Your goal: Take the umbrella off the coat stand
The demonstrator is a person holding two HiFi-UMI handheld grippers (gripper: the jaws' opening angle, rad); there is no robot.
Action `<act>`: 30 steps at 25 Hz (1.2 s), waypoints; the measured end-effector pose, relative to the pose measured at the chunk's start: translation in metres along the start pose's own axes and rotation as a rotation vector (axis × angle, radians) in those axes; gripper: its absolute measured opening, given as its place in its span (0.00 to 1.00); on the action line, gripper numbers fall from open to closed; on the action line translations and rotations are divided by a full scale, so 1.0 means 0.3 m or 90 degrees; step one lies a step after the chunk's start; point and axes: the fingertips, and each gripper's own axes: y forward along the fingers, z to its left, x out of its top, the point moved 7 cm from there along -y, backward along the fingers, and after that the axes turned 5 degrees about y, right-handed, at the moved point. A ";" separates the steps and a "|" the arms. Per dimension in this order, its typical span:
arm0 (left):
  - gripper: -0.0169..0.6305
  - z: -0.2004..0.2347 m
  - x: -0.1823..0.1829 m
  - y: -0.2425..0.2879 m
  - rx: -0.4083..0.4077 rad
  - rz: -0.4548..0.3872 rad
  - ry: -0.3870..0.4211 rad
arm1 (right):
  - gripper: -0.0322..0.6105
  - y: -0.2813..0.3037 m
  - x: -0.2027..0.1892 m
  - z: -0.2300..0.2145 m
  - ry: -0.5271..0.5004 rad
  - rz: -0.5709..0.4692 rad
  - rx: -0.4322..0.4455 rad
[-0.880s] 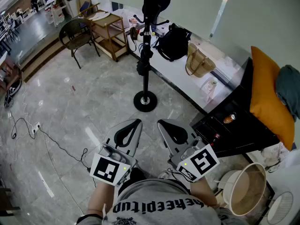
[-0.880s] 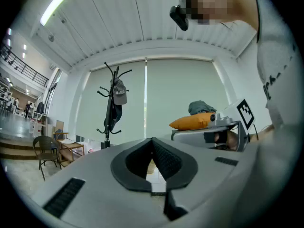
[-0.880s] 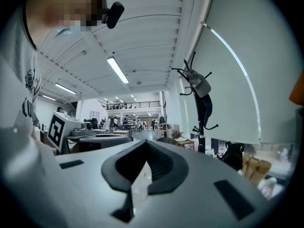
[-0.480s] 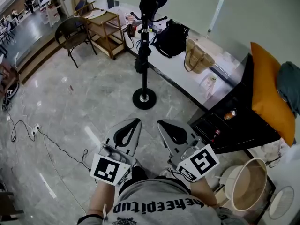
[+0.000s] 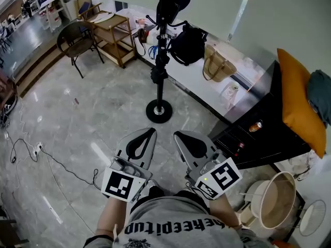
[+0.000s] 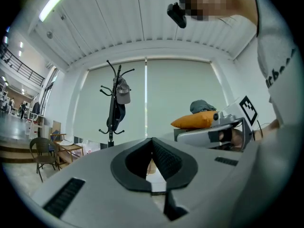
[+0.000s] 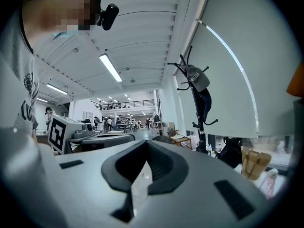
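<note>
Both grippers are held level and side by side, close to the person's torso. The left gripper point(image 6: 152, 140) has its jaws closed tip to tip, with nothing between the pads. The right gripper point(image 7: 146, 142) is likewise fully closed and empty. The coat stand point(image 5: 160, 87) stands on the marble floor point(image 5: 77, 133) ahead of both grippers, well apart from them, with its round base point(image 5: 159, 111) roughly in line with the gap between the two. The umbrella point(image 6: 116, 117) appears as a dark folded bundle hanging along the upper pole of the stand, directly beneath a grey cap point(image 6: 123, 91) on a top hook. Neither gripper touches the stand or the umbrella. Beyond the stand, on the right gripper's side, a black bag point(image 5: 189, 45) and a woven bag point(image 5: 218, 66) rest on a white ledge point(image 5: 196, 84).
</note>
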 end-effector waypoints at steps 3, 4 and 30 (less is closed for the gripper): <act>0.05 0.034 -0.008 -0.017 -0.012 0.000 0.014 | 0.07 0.032 -0.009 0.024 0.004 -0.011 -0.016; 0.05 0.047 -0.011 -0.024 -0.016 -0.001 0.019 | 0.07 0.041 -0.012 0.034 0.003 -0.014 -0.020; 0.05 0.168 -0.055 0.164 0.027 0.007 0.010 | 0.07 0.189 0.017 -0.156 -0.025 0.004 0.001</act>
